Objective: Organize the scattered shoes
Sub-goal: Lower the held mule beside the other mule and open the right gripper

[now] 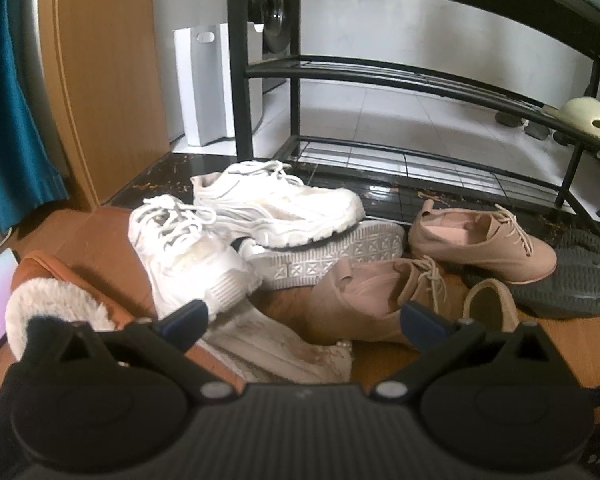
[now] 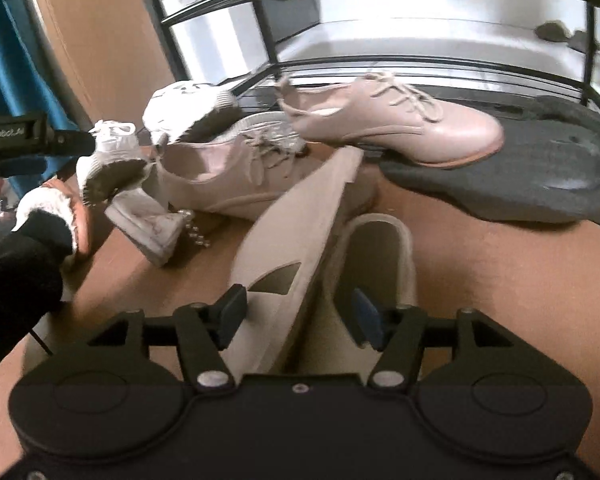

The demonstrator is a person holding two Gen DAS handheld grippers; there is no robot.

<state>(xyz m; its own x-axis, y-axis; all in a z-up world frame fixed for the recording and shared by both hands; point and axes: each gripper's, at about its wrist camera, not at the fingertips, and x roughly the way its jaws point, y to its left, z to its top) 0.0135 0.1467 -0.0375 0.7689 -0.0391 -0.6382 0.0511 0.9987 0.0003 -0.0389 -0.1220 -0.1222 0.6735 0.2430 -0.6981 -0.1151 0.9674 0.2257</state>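
Note:
In the left wrist view a pile of shoes lies on the floor: two white sneakers [image 1: 276, 204] [image 1: 188, 252], an overturned white sole [image 1: 332, 256], two tan lace-up shoes [image 1: 484, 244] [image 1: 372, 300] and a beige flat [image 1: 488, 308]. My left gripper [image 1: 306, 320] hangs open over a dirty white low shoe [image 1: 284, 352], touching nothing. In the right wrist view my right gripper [image 2: 300, 314] straddles a beige flat [image 2: 288, 252] tipped on its edge, sole showing. Its right fingertip sits inside a second beige flat [image 2: 404, 248], and a dark gap shows beside that pad.
A black metal shoe rack [image 1: 380, 76] stands behind the pile, with pale yellow slippers [image 1: 592, 120] on its right shelf. Dark slippers [image 1: 572, 280] lie at the right. A brown fur-lined boot [image 1: 60, 288] lies left. A white paper bag [image 1: 204, 84] and wooden door [image 1: 100, 80] stand behind.

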